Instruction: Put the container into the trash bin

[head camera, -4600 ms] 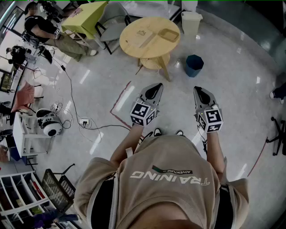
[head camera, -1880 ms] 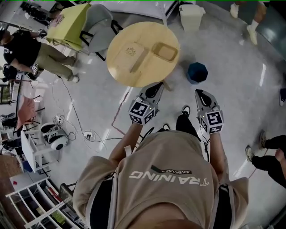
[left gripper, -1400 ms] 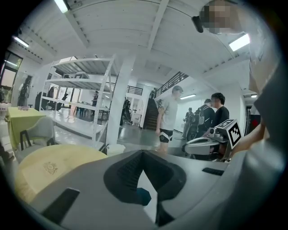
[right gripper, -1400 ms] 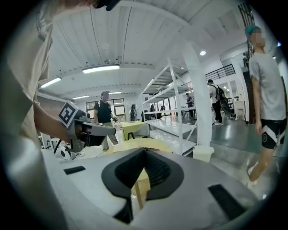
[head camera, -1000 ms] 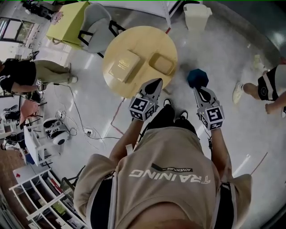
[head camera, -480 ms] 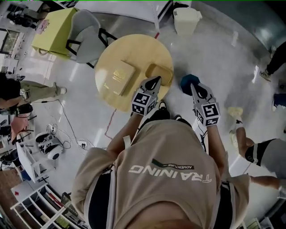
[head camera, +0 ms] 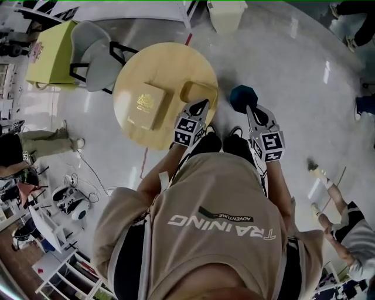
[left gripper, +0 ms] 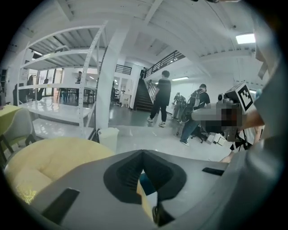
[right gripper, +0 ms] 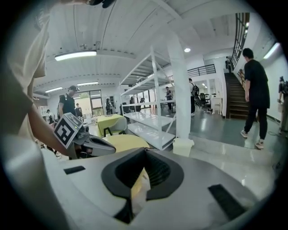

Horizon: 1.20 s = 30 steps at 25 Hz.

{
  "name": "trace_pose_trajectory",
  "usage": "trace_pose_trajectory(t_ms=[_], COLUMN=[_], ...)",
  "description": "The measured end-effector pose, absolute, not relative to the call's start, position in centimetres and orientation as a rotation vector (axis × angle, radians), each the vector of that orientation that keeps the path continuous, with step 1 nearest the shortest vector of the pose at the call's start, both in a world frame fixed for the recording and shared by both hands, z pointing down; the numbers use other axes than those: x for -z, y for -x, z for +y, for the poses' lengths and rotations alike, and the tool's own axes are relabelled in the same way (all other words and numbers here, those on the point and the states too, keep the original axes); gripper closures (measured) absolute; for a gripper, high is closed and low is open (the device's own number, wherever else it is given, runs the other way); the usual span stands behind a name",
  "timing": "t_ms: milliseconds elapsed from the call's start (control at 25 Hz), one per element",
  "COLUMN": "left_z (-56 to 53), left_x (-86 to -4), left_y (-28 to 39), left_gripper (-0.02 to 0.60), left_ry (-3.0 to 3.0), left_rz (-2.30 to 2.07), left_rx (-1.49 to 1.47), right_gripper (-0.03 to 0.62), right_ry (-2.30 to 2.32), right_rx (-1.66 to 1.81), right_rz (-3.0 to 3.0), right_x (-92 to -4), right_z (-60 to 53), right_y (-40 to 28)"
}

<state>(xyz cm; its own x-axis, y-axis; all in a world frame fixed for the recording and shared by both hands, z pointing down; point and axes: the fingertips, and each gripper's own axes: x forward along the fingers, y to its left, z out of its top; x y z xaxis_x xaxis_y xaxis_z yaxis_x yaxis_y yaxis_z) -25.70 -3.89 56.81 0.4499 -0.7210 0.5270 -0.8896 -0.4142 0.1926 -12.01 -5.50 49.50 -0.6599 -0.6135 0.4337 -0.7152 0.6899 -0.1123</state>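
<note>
Left gripper view is showing the left claw (left gripper: 143, 156) with its jaws pressed together and nothing between them; only a sliver of blue and yellow is peeking through the slit. Right gripper view is telling the same of the right claw (right gripper: 145, 155): jaws together, empty. I'm holding both low and forward, I judge, because the pick isn't begun and I'm lining up on the table (head camera: 170, 61).

Head view is putting the left claw's tip at the table's near edge, just beside the container (head camera: 198, 94), which is lying flat on the top and looking empty. A box (head camera: 144, 105) is lying to its left, apart from it. The bin (head camera: 241, 96), blue, is standing on the floor just right of the table, at the right claw's tip; its inside is too dark to read. A white bin (head camera: 224, 14) is standing well beyond.
</note>
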Motion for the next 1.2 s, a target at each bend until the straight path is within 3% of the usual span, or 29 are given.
trace_pose_trajectory(t_ms=[440, 480, 560, 1160, 1200], left_z=[-4.1, -4.4, -4.5, -5.4, -5.4], left_x=[-63.2, -64.1, -65.8, -72.7, -72.9], left_y=[24.2, 24.1, 24.0, 22.9, 22.8], left_gripper=[0.578, 0.57, 0.468, 0.469, 0.492], left_ry=[-2.093, -2.074, -2.024, -1.895, -1.888], left_rz=[-1.312, -1.303, -1.283, -1.146, -1.135], left_rx=[-0.708, -0.727, -0.767, -1.027, -1.039], right_gripper=[0.591, 0.591, 0.591, 0.591, 0.591], right_ry=[-1.028, -1.025, -1.01, -1.023, -1.025], right_rx=[-0.512, -0.515, -0.516, -0.587, -0.589], right_rz=[-2.515, -2.515, -2.509, -2.45, -2.447], right_x=[-52.3, -52.5, -53.1, -55.7, -55.8], right_z=[-6.6, -6.9, -7.0, -8.1, -8.2], right_y=[8.9, 8.7, 8.5, 5.9, 5.7])
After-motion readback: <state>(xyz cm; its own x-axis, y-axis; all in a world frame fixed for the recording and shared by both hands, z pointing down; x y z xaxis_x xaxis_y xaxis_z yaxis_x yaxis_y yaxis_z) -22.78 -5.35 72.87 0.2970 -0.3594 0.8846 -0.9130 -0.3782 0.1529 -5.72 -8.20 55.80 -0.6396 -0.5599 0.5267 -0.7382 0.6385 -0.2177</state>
